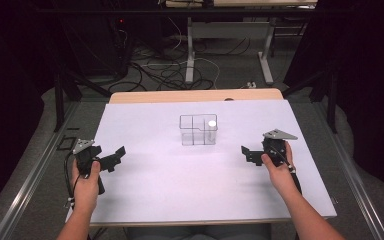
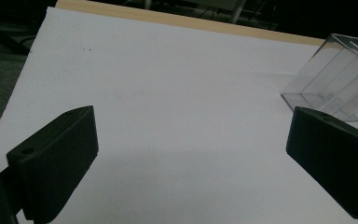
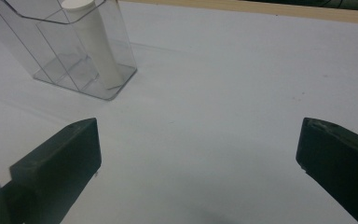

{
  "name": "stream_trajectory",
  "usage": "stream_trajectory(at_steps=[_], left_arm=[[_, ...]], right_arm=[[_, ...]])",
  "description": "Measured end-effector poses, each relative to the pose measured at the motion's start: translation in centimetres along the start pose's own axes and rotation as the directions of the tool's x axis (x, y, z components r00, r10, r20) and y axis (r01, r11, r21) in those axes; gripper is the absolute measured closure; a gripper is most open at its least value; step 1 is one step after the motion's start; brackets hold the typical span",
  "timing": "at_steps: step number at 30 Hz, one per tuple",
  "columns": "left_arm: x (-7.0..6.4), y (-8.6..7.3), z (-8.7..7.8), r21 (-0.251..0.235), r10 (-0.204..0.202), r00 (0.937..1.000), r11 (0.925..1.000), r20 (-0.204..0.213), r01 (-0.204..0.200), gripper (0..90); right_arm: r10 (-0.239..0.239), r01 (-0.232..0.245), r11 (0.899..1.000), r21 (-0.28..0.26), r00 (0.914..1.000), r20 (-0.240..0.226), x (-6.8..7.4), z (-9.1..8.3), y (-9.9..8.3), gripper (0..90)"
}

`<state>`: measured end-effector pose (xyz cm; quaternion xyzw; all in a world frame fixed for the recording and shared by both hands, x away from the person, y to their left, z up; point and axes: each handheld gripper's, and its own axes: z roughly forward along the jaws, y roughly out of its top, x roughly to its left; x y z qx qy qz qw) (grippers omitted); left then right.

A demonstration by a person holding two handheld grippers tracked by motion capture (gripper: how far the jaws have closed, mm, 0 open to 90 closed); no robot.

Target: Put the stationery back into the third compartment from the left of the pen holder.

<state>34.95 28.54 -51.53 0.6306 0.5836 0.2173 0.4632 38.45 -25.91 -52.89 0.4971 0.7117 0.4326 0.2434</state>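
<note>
A clear plastic organizer box (image 1: 198, 130) with several compartments stands upright in the middle of the white table. A white cylinder (image 1: 211, 123) stands upright in its back right compartment; in the right gripper view the cylinder (image 3: 93, 42) leans toward the box (image 3: 51, 51) wall. My left gripper (image 1: 116, 156) hovers near the table's left side, open, nothing between its jaws. My right gripper (image 1: 247, 154) is at the right, open and empty. The left gripper view catches the box (image 2: 340, 79) at its right edge.
The white sheet (image 1: 200, 175) covers most of the wooden table (image 1: 195, 95). Cables and metal desk legs (image 1: 190, 55) lie on the floor beyond the far edge. Dark frame rails run along both sides.
</note>
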Motion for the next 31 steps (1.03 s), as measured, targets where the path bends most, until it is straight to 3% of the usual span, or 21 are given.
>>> stream_trajectory(at_steps=[8,16,31], left_arm=[[0.9,-1.0,0.5,0.028,-0.015,0.9996,0.9995,-0.023,0.016,2.8],[1.2,-1.5,1.2,0.065,0.000,0.9991,0.9979,-0.042,0.003,2.8],[1.7,-1.7,1.5,0.071,-0.005,0.9983,0.9974,-0.059,0.009,3.4]], right_arm=[[0.008,-0.008,1.000,0.010,0.9999,0.008,-0.3,0.4,-0.3,0.0],[0.001,-0.001,1.000,0.025,0.9999,0.012,-0.3,0.6,-0.5,0.0],[-0.002,0.001,0.999,0.054,0.9999,0.016,-0.5,0.9,-0.8,0.0]])
